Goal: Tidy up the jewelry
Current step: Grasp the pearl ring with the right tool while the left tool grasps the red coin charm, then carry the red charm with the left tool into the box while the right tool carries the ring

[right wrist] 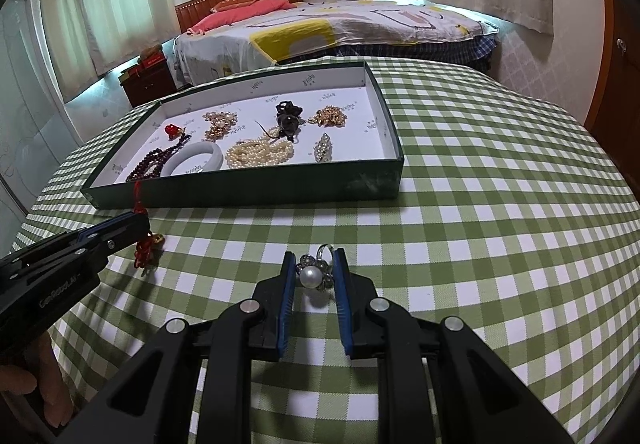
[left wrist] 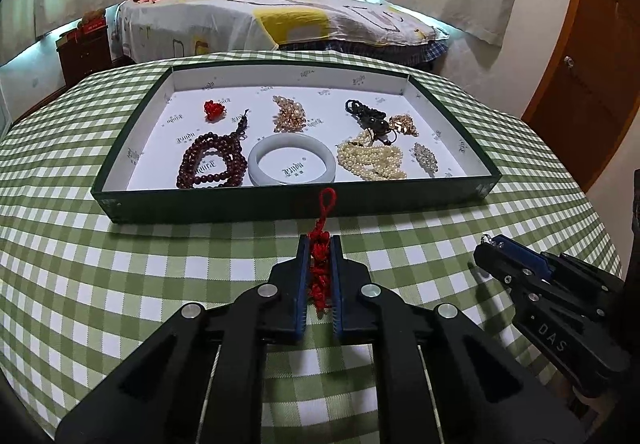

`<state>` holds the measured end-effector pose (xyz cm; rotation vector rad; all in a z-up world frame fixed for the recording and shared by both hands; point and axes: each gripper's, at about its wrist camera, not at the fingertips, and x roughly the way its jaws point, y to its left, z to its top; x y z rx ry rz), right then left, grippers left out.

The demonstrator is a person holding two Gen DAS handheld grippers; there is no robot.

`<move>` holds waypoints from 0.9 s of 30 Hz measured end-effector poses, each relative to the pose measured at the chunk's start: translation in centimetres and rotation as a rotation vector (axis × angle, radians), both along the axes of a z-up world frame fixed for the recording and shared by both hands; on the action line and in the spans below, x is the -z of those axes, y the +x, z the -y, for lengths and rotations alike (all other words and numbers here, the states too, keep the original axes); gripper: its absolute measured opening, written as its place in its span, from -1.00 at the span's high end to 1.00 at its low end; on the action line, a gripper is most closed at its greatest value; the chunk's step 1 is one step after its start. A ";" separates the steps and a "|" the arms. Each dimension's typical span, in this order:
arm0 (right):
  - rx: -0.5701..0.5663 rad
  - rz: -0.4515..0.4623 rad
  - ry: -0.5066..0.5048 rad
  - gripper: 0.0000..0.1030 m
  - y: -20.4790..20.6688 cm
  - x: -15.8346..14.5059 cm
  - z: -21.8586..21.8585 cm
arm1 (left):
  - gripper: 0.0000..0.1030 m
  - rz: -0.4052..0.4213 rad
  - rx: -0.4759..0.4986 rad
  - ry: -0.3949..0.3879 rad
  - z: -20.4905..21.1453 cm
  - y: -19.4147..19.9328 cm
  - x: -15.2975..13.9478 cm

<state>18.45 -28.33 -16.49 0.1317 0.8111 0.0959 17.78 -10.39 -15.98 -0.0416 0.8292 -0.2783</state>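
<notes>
My left gripper [left wrist: 319,244] is shut on a red knotted cord ornament [left wrist: 320,268], whose loop [left wrist: 327,200] reaches toward the green tray's front wall [left wrist: 280,206]. In the right wrist view the ornament [right wrist: 142,248] hangs from the left gripper [right wrist: 136,222] just above the cloth. My right gripper [right wrist: 315,264] is shut on a pearl ring [right wrist: 312,275] with a silver flower setting, low over the checked cloth; the right gripper also shows in the left wrist view [left wrist: 490,246]. The tray holds dark red beads [left wrist: 212,164], a white bangle [left wrist: 292,164], pearl strands [left wrist: 370,162] and other pieces.
The tray's inner floor [right wrist: 352,124] has bare white paper at its right end. The green checked tablecloth [right wrist: 480,204] covers the table. A bed [left wrist: 280,20] stands beyond the table, a dark nightstand [left wrist: 84,52] at left, a wooden door [left wrist: 592,64] at right.
</notes>
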 end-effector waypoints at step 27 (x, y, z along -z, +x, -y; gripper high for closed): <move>-0.053 0.116 0.000 0.62 -3.1 -5.2 -2.2 | 0.81 0.141 -0.022 -0.033 -3.1 -4.2 -5.9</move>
